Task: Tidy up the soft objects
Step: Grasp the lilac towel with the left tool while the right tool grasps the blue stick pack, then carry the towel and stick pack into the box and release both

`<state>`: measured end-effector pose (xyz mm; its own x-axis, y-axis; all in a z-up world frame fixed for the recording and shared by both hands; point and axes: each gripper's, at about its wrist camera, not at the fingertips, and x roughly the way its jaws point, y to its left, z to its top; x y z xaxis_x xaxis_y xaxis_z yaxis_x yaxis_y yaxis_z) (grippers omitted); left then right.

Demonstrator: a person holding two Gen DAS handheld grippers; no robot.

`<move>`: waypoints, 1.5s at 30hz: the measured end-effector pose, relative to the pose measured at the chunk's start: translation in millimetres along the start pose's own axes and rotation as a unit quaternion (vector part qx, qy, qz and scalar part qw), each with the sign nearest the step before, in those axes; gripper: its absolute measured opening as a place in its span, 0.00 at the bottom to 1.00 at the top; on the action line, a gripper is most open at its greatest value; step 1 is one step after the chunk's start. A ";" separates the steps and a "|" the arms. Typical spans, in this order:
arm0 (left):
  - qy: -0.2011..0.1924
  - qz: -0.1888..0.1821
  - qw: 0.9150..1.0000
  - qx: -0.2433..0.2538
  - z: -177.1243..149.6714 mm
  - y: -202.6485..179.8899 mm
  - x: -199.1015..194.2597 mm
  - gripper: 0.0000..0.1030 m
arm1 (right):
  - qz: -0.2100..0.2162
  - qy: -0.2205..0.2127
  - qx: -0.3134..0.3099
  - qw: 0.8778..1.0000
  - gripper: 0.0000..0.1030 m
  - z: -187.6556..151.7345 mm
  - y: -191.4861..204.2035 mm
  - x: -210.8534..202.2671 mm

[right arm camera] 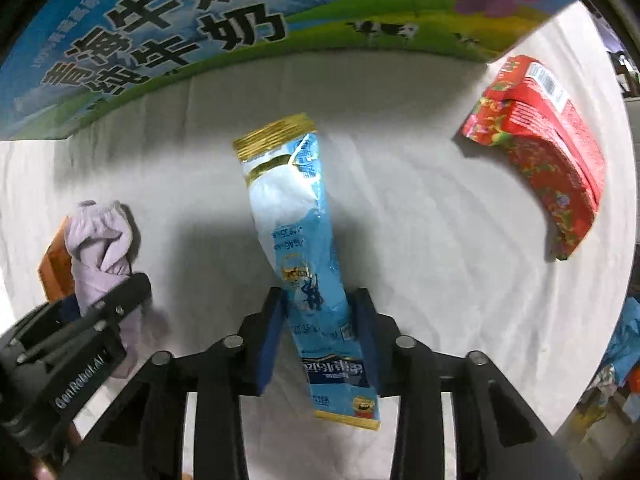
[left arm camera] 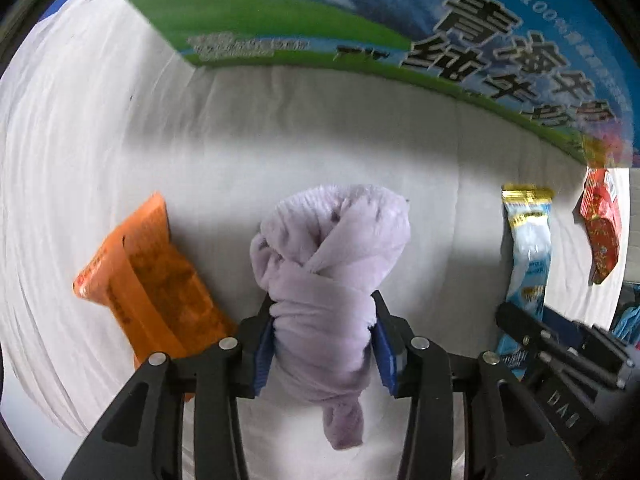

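My left gripper [left arm camera: 324, 312] is shut on a knotted lilac cloth [left arm camera: 328, 256], which bulges out ahead of the blue pads; it also shows in the right wrist view [right arm camera: 100, 248] with the left gripper [right arm camera: 80, 340] around it. My right gripper [right arm camera: 318, 304] is shut on a long light-blue sachet [right arm camera: 292, 208] with gold ends, held around its lower part. The sachet also shows in the left wrist view [left arm camera: 528, 240], with the right gripper [left arm camera: 560, 344] at its lower end.
A white cloth-covered surface [left arm camera: 280, 128] lies below. An orange packet [left arm camera: 148, 280] lies left of the lilac cloth. A red packet [right arm camera: 548, 168] lies to the right. A blue and green milk carton box [right arm camera: 160, 32] stands along the far edge.
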<state>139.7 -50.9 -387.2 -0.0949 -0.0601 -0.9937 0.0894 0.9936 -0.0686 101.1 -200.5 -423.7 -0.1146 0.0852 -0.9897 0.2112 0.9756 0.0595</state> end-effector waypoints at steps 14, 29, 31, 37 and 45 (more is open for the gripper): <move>-0.068 -0.014 0.997 0.025 -57.7 -37.2 -62.2 0.35 | 0.033 -0.028 -0.003 0.999 0.24 -59.9 -19.2 -52.1; -0.147 -0.067 0.985 0.056 -43.6 -22.5 -190.1 0.35 | 0.105 -0.104 -0.008 0.989 0.24 -97.5 -45.8 -187.2; -0.156 -0.073 0.984 0.055 -43.3 -20.7 -202.7 0.35 | 0.108 -0.119 -0.009 0.987 0.24 -90.8 -45.9 -204.1; -0.187 -0.084 0.977 0.058 -36.5 -18.4 -236.1 0.35 | 0.130 -0.153 -0.010 0.980 0.24 -82.7 -42.1 -256.2; -0.222 -0.093 0.969 0.051 5.5 -13.9 -269.0 0.35 | 0.149 -0.196 -0.013 0.969 0.24 -50.4 -37.4 -298.2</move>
<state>169.5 -49.1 -119.4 0.3143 -0.2945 -0.9025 0.2109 0.9486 -0.2361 78.5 -252.1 -124.3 0.3265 0.2850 -0.9012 0.1537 0.9248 0.3481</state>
